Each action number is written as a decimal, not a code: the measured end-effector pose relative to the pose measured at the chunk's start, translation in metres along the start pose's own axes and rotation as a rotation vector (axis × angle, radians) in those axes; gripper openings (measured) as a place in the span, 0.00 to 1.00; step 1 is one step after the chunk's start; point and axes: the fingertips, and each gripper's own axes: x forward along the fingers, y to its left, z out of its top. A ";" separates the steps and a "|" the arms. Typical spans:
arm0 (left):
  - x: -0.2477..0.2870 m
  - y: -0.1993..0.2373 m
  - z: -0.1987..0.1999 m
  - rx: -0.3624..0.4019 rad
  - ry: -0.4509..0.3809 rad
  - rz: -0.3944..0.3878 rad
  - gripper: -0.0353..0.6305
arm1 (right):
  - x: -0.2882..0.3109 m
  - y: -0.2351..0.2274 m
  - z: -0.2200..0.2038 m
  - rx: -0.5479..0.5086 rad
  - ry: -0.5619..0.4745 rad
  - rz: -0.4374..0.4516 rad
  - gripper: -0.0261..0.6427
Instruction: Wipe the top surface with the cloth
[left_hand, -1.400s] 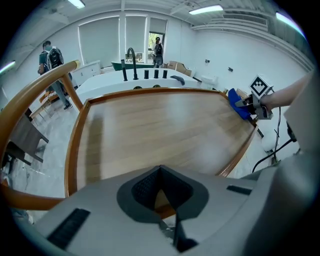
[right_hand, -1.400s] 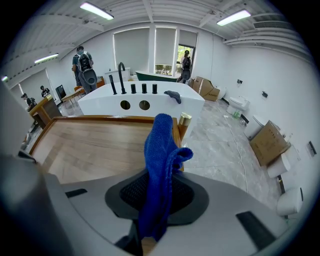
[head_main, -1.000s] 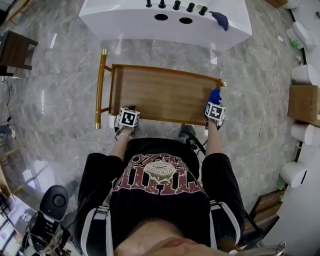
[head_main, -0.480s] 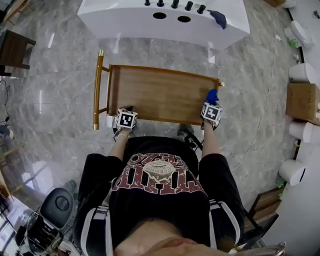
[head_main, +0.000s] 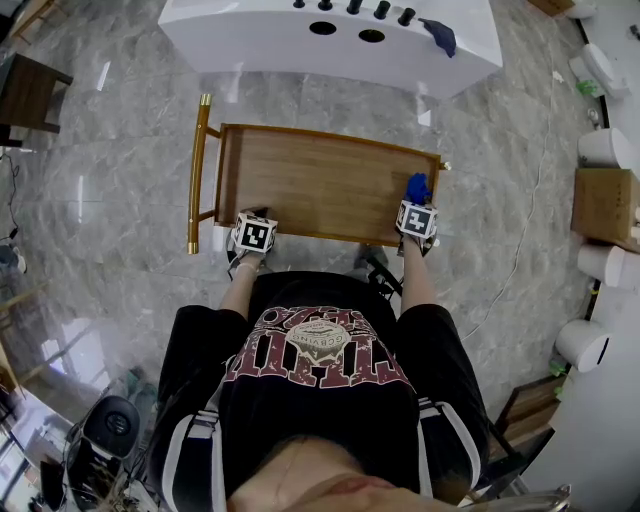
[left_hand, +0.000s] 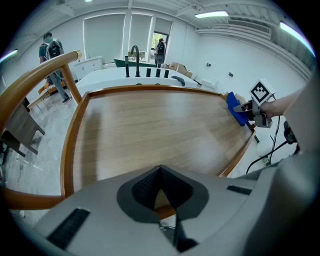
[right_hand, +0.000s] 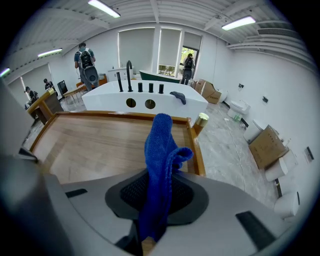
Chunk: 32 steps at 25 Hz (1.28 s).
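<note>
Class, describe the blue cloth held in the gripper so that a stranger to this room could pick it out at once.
Find the wooden cart top on the marble floor, then its near right corner, where the right gripper sits. The bright blue cloth stands pinched between its jaws, unlike the darker cloth lying on the white counter beyond.

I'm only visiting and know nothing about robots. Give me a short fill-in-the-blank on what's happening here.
The right gripper is shut on a ___ cloth.
The cart top is made of ___.
The cart's brass handle is at the person's ___.
The white counter beyond the cart has ___ round holes.
Missing: blue; wood; left; two.
</note>
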 end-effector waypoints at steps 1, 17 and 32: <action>0.000 0.001 0.000 -0.001 0.000 0.002 0.12 | 0.001 0.007 0.001 -0.012 0.000 0.011 0.17; 0.003 0.002 -0.002 0.005 -0.011 0.005 0.12 | 0.003 0.078 0.011 -0.128 -0.004 0.137 0.17; 0.001 0.002 -0.002 0.004 -0.011 -0.010 0.12 | 0.000 0.113 0.017 -0.233 0.008 0.198 0.17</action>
